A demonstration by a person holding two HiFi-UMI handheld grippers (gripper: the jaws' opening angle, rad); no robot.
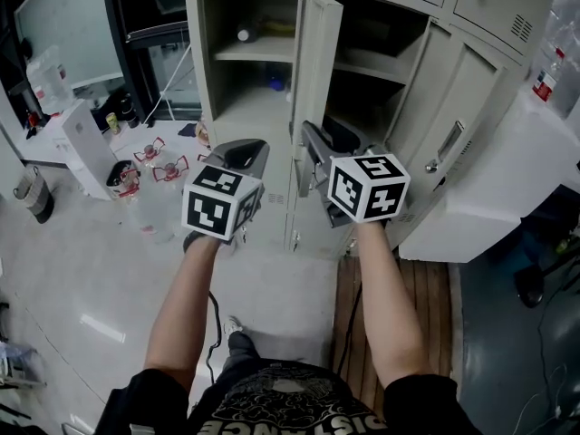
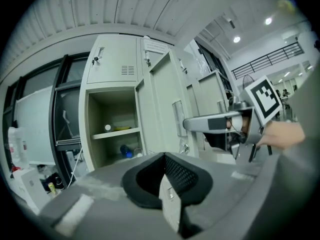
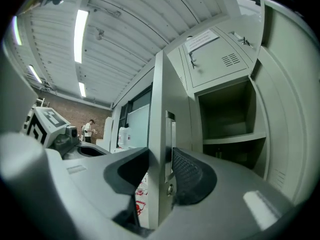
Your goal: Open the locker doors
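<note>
A white box [image 1: 86, 143], a small can [image 1: 112, 122] and a dark bin [image 1: 34, 193] stand at the left on the pale floor [image 1: 82, 270], with red-and-white frames [image 1: 154, 161] scattered nearby. At the right, a wooden slat mat [image 1: 408, 288] lies beside a white counter [image 1: 507, 188] with a red-labelled bottle [image 1: 545, 78] at its far end. A pale bottle [image 1: 243, 33] lies on a shelf [image 1: 272, 53]. In the right gripper view, a person [image 3: 89, 130] stands far off.

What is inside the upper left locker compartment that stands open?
On its shelf lie a small white object and something yellowish; below the shelf sits something blue. The open locker door covers the compartment's right edge.
</note>
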